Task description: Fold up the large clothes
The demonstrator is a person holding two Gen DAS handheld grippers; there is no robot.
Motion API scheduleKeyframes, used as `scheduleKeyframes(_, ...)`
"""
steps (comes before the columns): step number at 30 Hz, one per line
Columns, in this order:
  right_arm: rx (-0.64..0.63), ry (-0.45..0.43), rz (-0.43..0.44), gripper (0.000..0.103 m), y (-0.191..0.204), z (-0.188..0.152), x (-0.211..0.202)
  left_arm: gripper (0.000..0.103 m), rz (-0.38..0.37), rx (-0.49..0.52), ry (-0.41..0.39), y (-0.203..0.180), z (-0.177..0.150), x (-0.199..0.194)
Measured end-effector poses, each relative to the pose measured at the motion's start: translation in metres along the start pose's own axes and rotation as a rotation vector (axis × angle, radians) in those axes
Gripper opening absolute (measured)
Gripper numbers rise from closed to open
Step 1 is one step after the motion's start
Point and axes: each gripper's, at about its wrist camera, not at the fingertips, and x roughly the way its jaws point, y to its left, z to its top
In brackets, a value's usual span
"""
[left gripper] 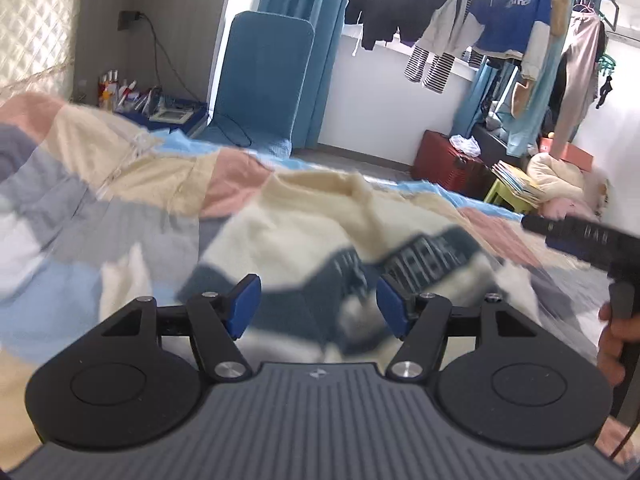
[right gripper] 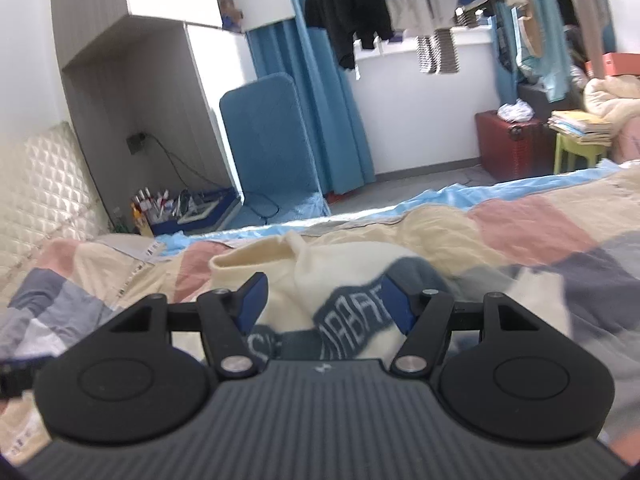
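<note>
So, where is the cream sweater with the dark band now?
In both wrist views the cream sweater lies crumpled on the checked quilt, just ahead of the open left gripper and right gripper, neither holding it.

Black tongs (left gripper: pixel 318 304) with blue pads (left gripper: pixel 244 306) (silver screws), ribbed grey body.

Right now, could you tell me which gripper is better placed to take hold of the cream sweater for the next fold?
Probably the right gripper: open, with the cream sweater straight ahead of it. The left gripper, also open, faces its blurred dark band.
</note>
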Motion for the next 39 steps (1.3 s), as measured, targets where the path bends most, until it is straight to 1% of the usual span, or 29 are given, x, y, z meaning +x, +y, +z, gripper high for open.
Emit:
scheduleKeyframes(4, 0.042, -0.003, -0.009, 0.065, -0.021, -0.006, -0.036, 0.069, -0.022, -0.043, 0.057, -0.007, -0.043, -0.038)
scheduleKeyframes(6, 0.078, 0.004, -0.037, 0.065, -0.040, -0.012, -0.043, 0.069, -0.029, -0.060, 0.096, -0.011, -0.065, -0.049)
scheduleKeyframes(8, 0.145, 0.021, -0.061, 0.065, -0.065, -0.020, -0.042, 0.069, -0.037, -0.075, 0.118, -0.013, -0.086, -0.056)
scheduleKeyframes(11, 0.262, 0.049, -0.108, 0.066, -0.111, -0.044, -0.030, 0.069, -0.055, -0.099, 0.152, -0.011, -0.114, -0.051)
scheduleKeyframes(13, 0.317, 0.073, -0.135, 0.066, -0.135, -0.062, -0.017, 0.069, -0.044, -0.089, 0.183, -0.010, -0.128, -0.038)
scheduleKeyframes(15, 0.364, 0.100, -0.170, 0.066, -0.160, -0.080, 0.001, 0.069, -0.038, -0.090, 0.197, -0.008, -0.137, -0.027)
scheduleKeyframes(17, 0.406, 0.089, -0.210, 0.066, -0.178, -0.094, 0.014, 0.069, -0.049, -0.101, 0.202, -0.006, -0.144, -0.016)
scheduleKeyframes(20, 0.474, 0.064, -0.209, 0.064, -0.200, -0.107, 0.035, 0.069, -0.051, -0.080, 0.193, -0.003, -0.145, -0.003)
scheduleKeyframes(22, 0.527, 0.028, -0.195, 0.060, -0.213, -0.111, 0.049, 0.069, -0.049, -0.080, 0.184, 0.001, -0.143, 0.006)
scheduleKeyframes(24, 0.572, 0.003, -0.197, 0.047, -0.223, -0.114, 0.060, 0.069, -0.051, -0.103, 0.173, 0.005, -0.141, 0.014)
scheduleKeyframes(25, 0.597, -0.008, -0.197, 0.044, -0.228, -0.116, 0.066, 0.069, -0.052, -0.111, 0.169, 0.007, -0.137, 0.019)
scheduleKeyframes(27, 0.641, -0.032, -0.191, 0.031, -0.238, -0.120, 0.077, 0.069, -0.049, -0.119, 0.154, 0.010, -0.134, 0.028)
scheduleKeyframes(28, 0.651, -0.040, -0.184, 0.030, -0.240, -0.121, 0.082, 0.069, -0.048, -0.122, 0.145, 0.011, -0.134, 0.033)
scheduleKeyframes(30, 0.621, -0.042, -0.144, 0.027, -0.239, -0.120, 0.090, 0.069, -0.047, -0.130, 0.143, 0.014, -0.133, 0.042)
scheduleKeyframes(31, 0.583, -0.030, -0.126, 0.024, -0.236, -0.117, 0.095, 0.069, -0.047, -0.139, 0.145, 0.016, -0.133, 0.047)
scheduleKeyframes(32, 0.521, -0.019, -0.124, 0.015, -0.231, -0.113, 0.098, 0.069, -0.048, -0.146, 0.149, 0.017, -0.133, 0.051)
scheduleKeyframes(34, 0.407, -0.023, -0.137, 0.013, -0.217, -0.106, 0.099, 0.069, -0.048, -0.155, 0.157, 0.020, -0.134, 0.055)
scheduleKeyframes(37, 0.407, -0.053, -0.160, 0.012, -0.217, -0.098, 0.091, 0.069, -0.052, -0.177, 0.165, 0.023, -0.131, 0.057)
scheduleKeyframes(39, 0.322, -0.072, -0.192, 0.011, -0.215, -0.086, 0.085, 0.069, -0.049, -0.186, 0.161, 0.024, -0.131, 0.054)
